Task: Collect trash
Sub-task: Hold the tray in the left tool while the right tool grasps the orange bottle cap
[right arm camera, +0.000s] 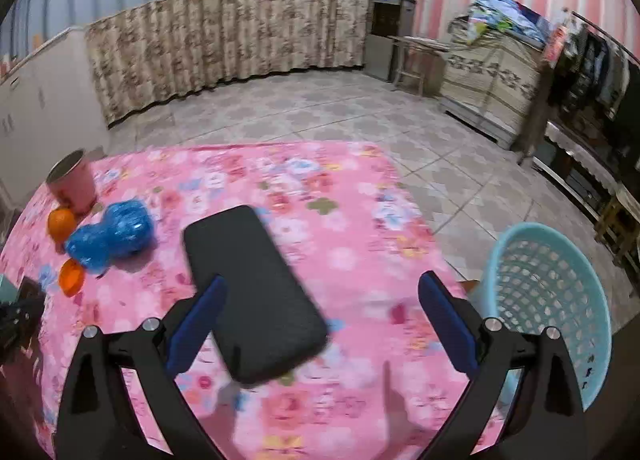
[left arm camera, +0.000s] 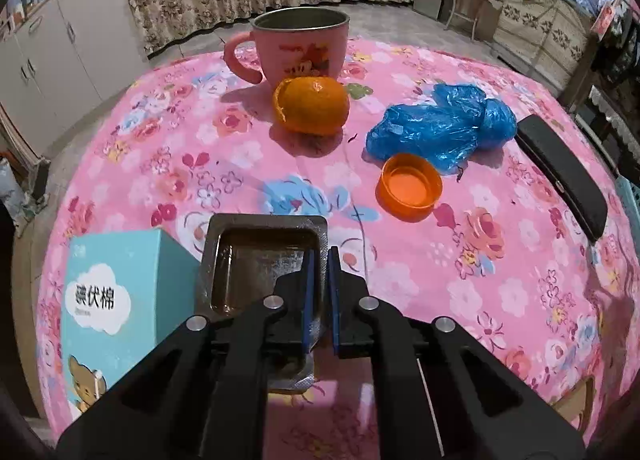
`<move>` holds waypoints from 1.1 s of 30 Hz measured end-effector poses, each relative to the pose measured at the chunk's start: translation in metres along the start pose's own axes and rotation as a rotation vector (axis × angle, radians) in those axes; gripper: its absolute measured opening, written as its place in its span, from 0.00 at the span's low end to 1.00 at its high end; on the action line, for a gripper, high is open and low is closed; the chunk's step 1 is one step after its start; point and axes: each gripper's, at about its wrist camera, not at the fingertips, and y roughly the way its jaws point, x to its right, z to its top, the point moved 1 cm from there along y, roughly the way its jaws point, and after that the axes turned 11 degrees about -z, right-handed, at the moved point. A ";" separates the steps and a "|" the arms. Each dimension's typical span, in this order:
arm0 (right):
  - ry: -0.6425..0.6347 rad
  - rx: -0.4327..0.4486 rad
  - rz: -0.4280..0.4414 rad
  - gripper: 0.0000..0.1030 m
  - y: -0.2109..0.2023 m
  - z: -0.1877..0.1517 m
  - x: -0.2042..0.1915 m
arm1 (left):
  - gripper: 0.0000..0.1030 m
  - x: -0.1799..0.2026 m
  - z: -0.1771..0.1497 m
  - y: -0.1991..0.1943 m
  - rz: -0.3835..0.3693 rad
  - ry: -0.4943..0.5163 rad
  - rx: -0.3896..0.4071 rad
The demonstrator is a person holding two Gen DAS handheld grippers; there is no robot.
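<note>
My left gripper (left arm camera: 323, 260) is shut on the right rim of an empty foil tray (left arm camera: 260, 256), held just above the pink floral tablecloth (left arm camera: 500, 300). Ahead lie an orange peel (left arm camera: 311, 104), a crumpled blue plastic bag (left arm camera: 440, 125) and an orange bottle cap (left arm camera: 409, 187). My right gripper (right arm camera: 322, 292) is open and empty above the table, over the near end of a black case (right arm camera: 252, 292). The peel (right arm camera: 61, 222), the bag (right arm camera: 110, 235) and the cap (right arm camera: 71, 277) lie at its far left. A light blue mesh basket (right arm camera: 548, 300) stands past the table's right edge.
A pink mug (left arm camera: 296, 45) stands behind the peel and also shows in the right wrist view (right arm camera: 74, 183). A teal carton (left arm camera: 116, 308) stands left of the tray. The black case (left arm camera: 560, 171) lies at the table's right side. Tiled floor, cabinets and curtains surround the table.
</note>
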 end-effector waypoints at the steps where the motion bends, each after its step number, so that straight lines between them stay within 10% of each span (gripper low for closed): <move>1: -0.009 0.001 0.006 0.92 -0.001 0.000 -0.006 | 0.03 0.000 0.002 -0.002 -0.005 0.004 0.008; 25: -0.229 -0.074 0.303 0.90 -0.019 -0.024 -0.206 | 0.03 -0.056 0.038 -0.079 -0.093 -0.117 0.220; 33: -0.241 -0.115 0.331 0.50 -0.006 -0.024 -0.224 | 0.02 -0.056 0.039 -0.071 -0.102 -0.127 0.205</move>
